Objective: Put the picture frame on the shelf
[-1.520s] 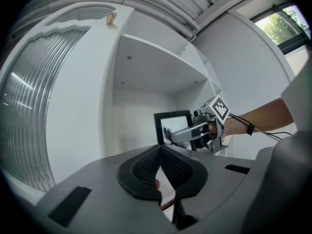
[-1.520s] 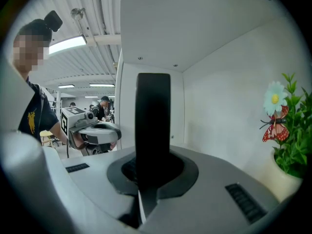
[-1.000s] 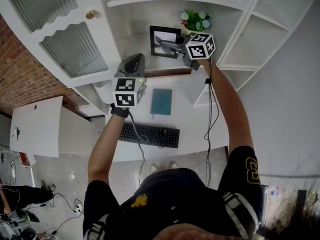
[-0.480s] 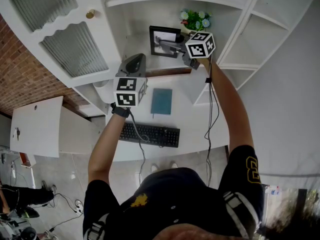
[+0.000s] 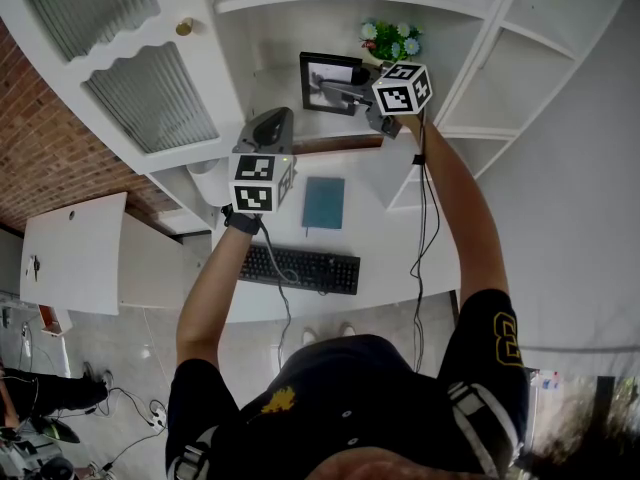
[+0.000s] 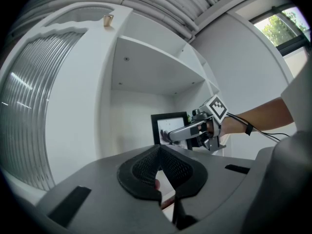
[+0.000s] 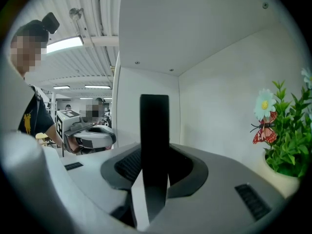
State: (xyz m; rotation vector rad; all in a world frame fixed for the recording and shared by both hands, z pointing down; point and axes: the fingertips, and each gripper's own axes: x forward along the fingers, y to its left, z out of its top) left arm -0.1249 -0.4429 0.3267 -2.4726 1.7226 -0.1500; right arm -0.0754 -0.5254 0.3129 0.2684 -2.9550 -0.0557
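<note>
So the picture frame (image 5: 318, 68) is standing upright on the white shelf (image 5: 278, 86), top middle of the head view, just left of the little flower pot (image 5: 392, 42). The right gripper (image 5: 332, 94) has its jaws on either side of the frame's edge, and they're opening up around it. The left gripper (image 5: 270, 118) hangs lower and further left, jaws pinched together with nothing in them, up above the desk with the keyboard (image 5: 298, 269).
</note>
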